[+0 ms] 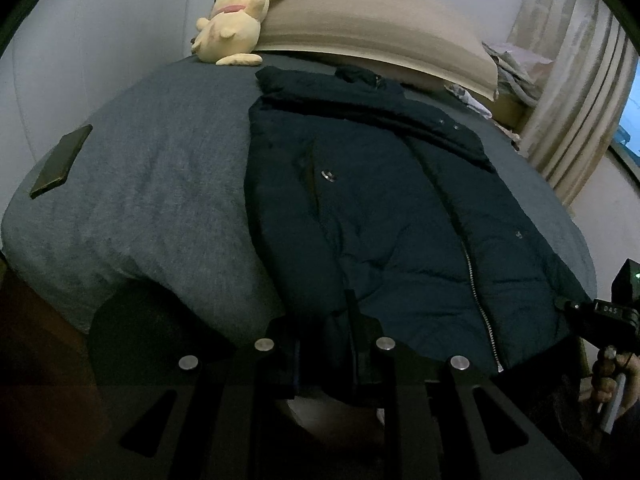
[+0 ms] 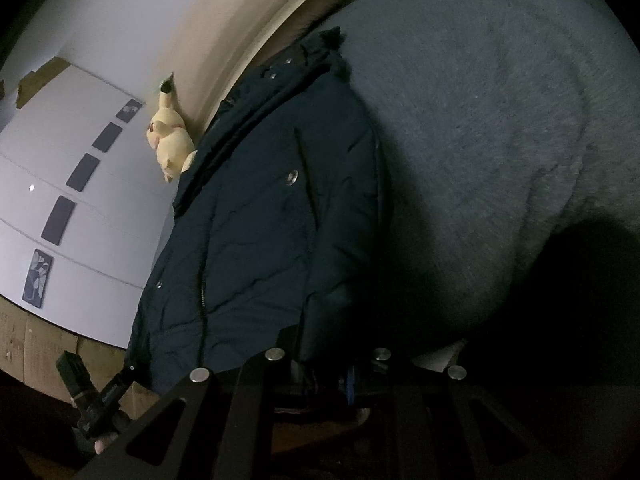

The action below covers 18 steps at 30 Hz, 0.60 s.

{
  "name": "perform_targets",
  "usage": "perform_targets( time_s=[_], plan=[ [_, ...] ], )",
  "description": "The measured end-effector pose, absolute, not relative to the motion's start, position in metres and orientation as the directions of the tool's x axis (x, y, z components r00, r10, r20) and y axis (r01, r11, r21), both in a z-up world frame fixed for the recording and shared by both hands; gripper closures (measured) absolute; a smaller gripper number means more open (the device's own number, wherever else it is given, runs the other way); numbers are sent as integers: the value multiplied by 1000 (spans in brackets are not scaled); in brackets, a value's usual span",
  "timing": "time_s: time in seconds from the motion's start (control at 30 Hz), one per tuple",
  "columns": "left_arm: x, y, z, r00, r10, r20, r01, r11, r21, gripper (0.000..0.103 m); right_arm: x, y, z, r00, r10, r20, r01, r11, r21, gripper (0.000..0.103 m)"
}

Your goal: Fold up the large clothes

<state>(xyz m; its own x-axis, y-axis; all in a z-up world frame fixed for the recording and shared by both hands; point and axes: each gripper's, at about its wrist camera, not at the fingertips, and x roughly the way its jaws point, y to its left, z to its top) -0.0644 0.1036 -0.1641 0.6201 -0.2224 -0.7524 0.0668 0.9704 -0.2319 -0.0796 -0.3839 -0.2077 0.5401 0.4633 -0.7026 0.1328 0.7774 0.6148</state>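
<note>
A dark navy puffer jacket [image 1: 380, 208] lies front-up on the grey bed cover [image 1: 152, 184], collar at the far end, zipper running to the near hem. My left gripper [image 1: 326, 344] is shut on the jacket's near hem at its left corner. My right gripper [image 2: 326, 364] is shut on the jacket's [image 2: 260, 232] near hem at its right corner, over the bed's edge. The right gripper also shows in the left wrist view [image 1: 608, 316], at the jacket's right hem corner. The left gripper shows at the lower left of the right wrist view [image 2: 96, 396].
A yellow plush toy [image 1: 230, 24] and a beige pillow [image 1: 372, 24] sit at the bed's head. A dark phone [image 1: 60, 162] lies on the cover at left. Curtains [image 1: 580, 92] hang at right. White wall panels [image 2: 80, 160] and cardboard boxes [image 2: 36, 352] stand beside the bed.
</note>
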Motion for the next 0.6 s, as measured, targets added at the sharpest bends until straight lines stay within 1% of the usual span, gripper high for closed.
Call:
perform_targets(
  time_s=[0.13,0.23,0.47,0.6],
  plan=[
    [-68,107,-159,624,-246,-742,63,962,-266,85,-84,-382,-202,543,466,-699,116,783,612,91],
    [-70,109,-148,644,-273,-715,65,950,-304,85,-86,-382,-195,550,470,-690,100,784,613,91],
    [-69,116,-126,677,-308,-668,77,933,-352,85,-84,-385,-163,595,505,-625,41,758,651,91],
    [-69,117,-123,682,-315,-660,74,928,-365,85,-82,-385,-151,608,506,-611,19,760,649,91]
  ],
)
